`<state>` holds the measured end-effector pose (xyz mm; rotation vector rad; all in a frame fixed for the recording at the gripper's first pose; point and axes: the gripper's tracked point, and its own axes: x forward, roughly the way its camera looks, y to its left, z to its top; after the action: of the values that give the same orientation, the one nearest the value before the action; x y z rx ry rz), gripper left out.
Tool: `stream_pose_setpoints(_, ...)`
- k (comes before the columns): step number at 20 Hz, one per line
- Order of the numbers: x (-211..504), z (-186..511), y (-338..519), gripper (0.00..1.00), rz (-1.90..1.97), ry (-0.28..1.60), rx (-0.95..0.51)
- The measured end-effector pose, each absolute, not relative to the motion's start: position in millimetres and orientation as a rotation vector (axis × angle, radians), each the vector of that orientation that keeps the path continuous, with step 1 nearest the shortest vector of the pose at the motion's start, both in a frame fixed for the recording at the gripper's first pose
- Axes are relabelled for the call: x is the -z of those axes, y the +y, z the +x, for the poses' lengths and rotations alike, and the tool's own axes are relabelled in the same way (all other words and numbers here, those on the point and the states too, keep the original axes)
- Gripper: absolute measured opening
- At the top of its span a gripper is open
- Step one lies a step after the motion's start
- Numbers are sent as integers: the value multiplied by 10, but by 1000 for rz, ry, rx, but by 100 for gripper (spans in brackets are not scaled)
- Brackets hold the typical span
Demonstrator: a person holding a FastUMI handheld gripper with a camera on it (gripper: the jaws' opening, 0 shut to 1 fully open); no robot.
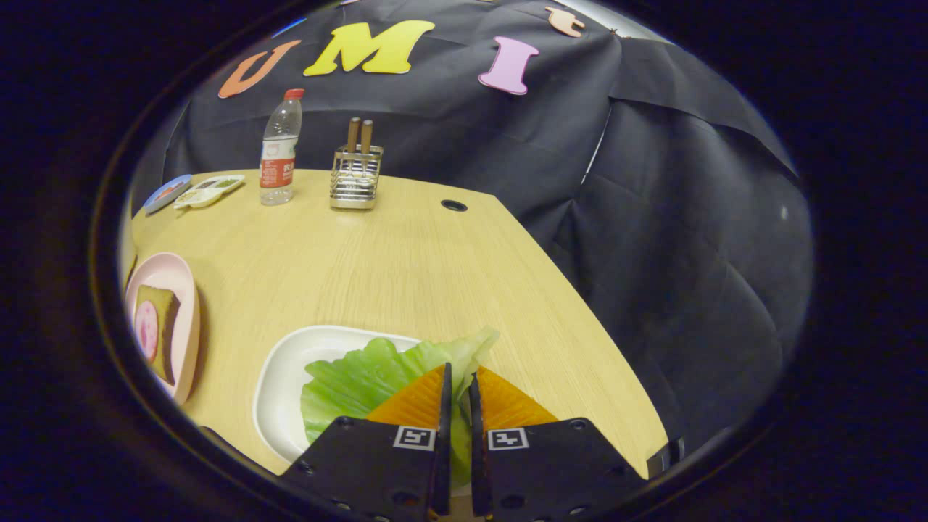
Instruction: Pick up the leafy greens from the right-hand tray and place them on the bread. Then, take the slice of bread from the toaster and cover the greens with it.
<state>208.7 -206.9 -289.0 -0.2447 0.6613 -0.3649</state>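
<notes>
The gripper (458,388) stands with its fingers drawn close together, only a narrow gap between them, and a fold of the leafy greens (366,380) sits in that gap — both fingers appear to press on the leaf, so the grasp looks made. The greens lie partly over the white tray (279,384) near the front edge of the counter (406,268), with the leaf's pale tip reaching just beyond the fingertips; whether the leaf is lifted clear of the tray or rests on it cannot be told. The step in hand is judged to be the first one: picking the greens off the right-hand tray. The target lies to the left — a pink plate (181,286) carrying a slice of bread (165,330) with a round pink slice (147,330) on top, well apart from the white tray. The next move calls for a lift clear of the tray rim, a carry leftward across the bare counter, and a release squarely over the bread; a limp leaf held by one fold may droop or drag, so height matters. At the far side of the counter stand a water bottle (280,148), a wire holder (356,177) with two wooden handles, and a small blue dish (167,193) beside a flat white item (209,192), none of them in the path.
</notes>
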Motion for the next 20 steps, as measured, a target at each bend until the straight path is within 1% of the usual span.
stream_pose_setpoints(1,2833,2053,-2090,11,-243,651,382)
stream_pose_setpoints(2,2806,2061,-2096,1,-237,636,380)
stream_pose_setpoints(12,2013,1839,-1842,0,-217,472,342)
stream_pose_setpoints(20,1457,1616,-1240,0,-249,363,254)
